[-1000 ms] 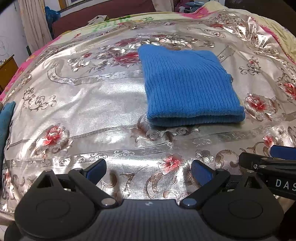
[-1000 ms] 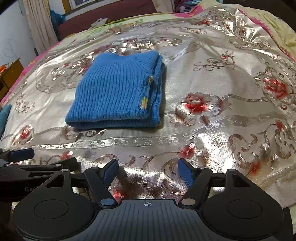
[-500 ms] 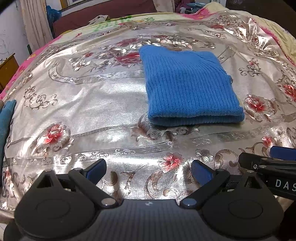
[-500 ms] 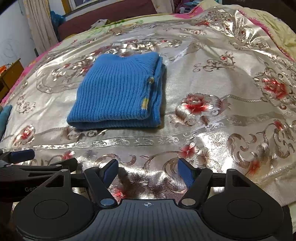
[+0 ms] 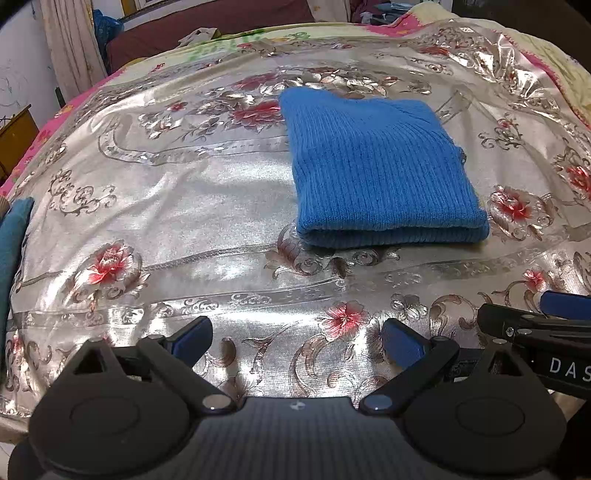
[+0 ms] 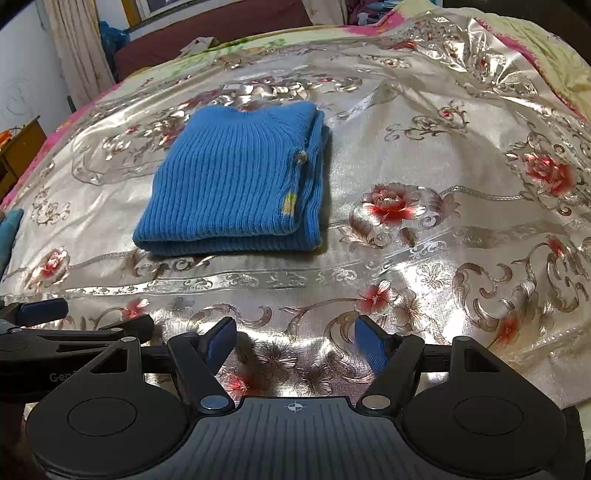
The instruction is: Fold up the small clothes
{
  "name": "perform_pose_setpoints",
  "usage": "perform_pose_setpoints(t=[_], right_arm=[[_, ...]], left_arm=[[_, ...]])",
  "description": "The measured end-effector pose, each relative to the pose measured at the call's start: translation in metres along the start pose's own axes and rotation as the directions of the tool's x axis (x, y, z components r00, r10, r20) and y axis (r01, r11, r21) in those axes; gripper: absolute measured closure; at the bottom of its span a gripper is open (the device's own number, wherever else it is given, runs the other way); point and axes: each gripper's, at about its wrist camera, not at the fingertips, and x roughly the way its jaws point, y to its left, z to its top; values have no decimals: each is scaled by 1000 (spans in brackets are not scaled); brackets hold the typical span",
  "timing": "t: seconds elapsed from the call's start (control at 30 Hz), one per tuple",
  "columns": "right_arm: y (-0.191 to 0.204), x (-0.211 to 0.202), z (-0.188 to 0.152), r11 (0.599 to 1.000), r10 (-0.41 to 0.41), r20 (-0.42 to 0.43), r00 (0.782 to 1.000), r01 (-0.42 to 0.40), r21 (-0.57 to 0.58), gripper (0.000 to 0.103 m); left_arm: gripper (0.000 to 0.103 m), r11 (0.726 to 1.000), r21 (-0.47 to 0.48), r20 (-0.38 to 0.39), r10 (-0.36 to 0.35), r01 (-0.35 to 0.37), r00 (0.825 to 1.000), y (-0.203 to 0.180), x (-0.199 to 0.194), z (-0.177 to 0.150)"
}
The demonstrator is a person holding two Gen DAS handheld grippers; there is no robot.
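A blue ribbed knit garment (image 5: 380, 173) lies folded into a neat rectangle on the shiny floral cloth; it also shows in the right wrist view (image 6: 236, 184), with a small yellow patch and a button on its right edge. My left gripper (image 5: 295, 341) is open and empty, low over the cloth, well short of the garment's near fold. My right gripper (image 6: 295, 338) is open and empty, beside the left one, also short of the garment. Each gripper's fingers show at the edge of the other's view.
The silver floral cloth (image 5: 166, 206) covers a bed. A teal cloth (image 5: 11, 243) lies at the left edge. A wooden cabinet (image 6: 18, 147), curtain and wall stand at the far left; a dark headboard (image 6: 221, 26) is at the back.
Both grippers have drawn back a little from the garment and stay open. The garment has not moved.
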Motion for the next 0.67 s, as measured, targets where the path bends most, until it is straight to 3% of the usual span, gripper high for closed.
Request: perform_pose_setpoints(t=[0.67], right_arm=[[1,1,-1,1000,2,1,1000,-2,3,29]], left_arm=[[1,1000,-13,2,-2,2,1000,1,0,-1]])
